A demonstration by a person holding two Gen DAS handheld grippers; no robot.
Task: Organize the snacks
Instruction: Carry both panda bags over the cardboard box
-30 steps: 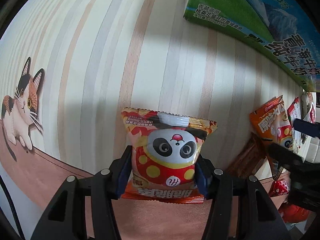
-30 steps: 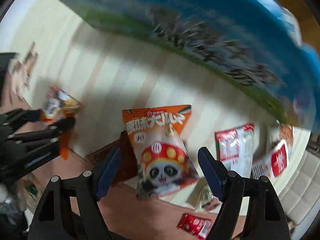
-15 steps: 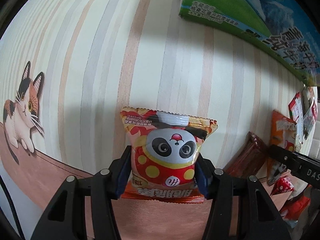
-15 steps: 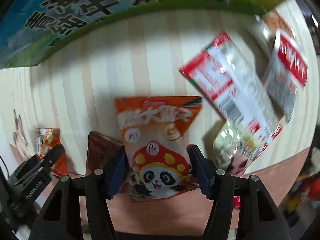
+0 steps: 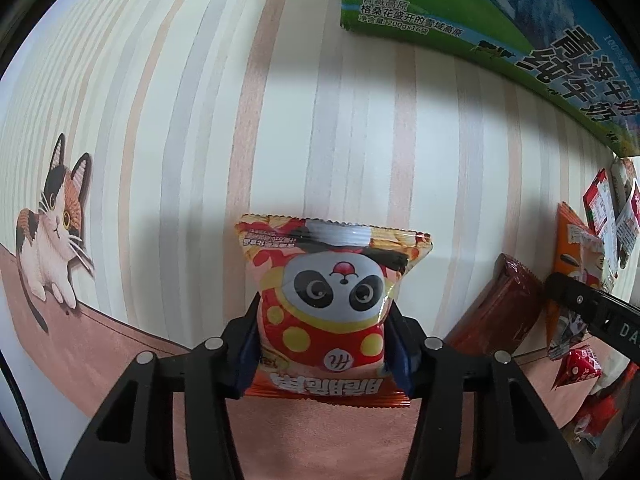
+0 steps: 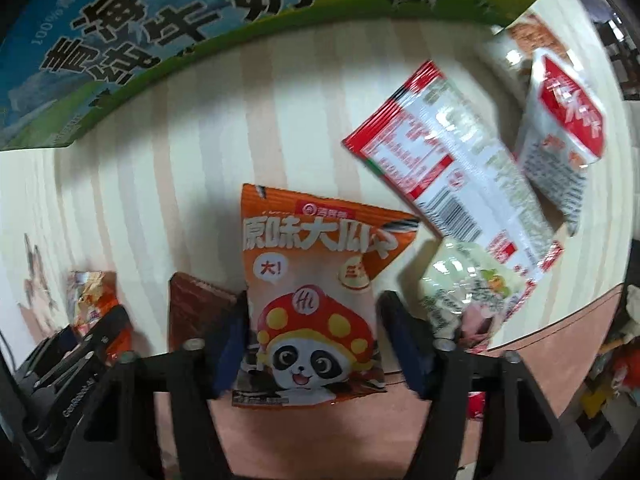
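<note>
The left gripper (image 5: 322, 344) has its fingers (image 5: 245, 354) clamped on the sides of a red-and-orange panda snack bag (image 5: 329, 312), which sits upside down between them over the striped tabletop (image 5: 192, 128), its crimped edge pointing away from the camera. A cartoon cat (image 5: 54, 224) is printed on the tabletop covering to the left. A green-and-blue milk carton box (image 5: 500, 28) stands at the far edge, well apart from the held bag.

The right gripper (image 6: 312, 344) has its fingers (image 6: 230, 356) closed against the sides of an orange sunflower-seed bag (image 6: 312, 292) with a panda in a red mushroom hat; the bag's lower corners flare out below the pads. Whether it is lifted or lies on the tabletop cannot be told. Just left of this bag lies a dark brown wrapped packet (image 6: 192, 312), partly under the left finger. To the right lie a pale green packet (image 6: 460, 292) and, overlapping its far end, a long red-and-white packet (image 6: 452, 184) turned back side up, showing a barcode. A smaller white packet with a red label (image 6: 560, 140) lies beyond it, somewhat blurred.

In the right wrist view the left gripper and its bag (image 6: 90, 300) appear at the far left; in the left wrist view the right gripper's body (image 5: 592, 312) crosses in front of the orange bag (image 5: 576, 256), with the brown packet (image 5: 500, 316) nearer.
</note>
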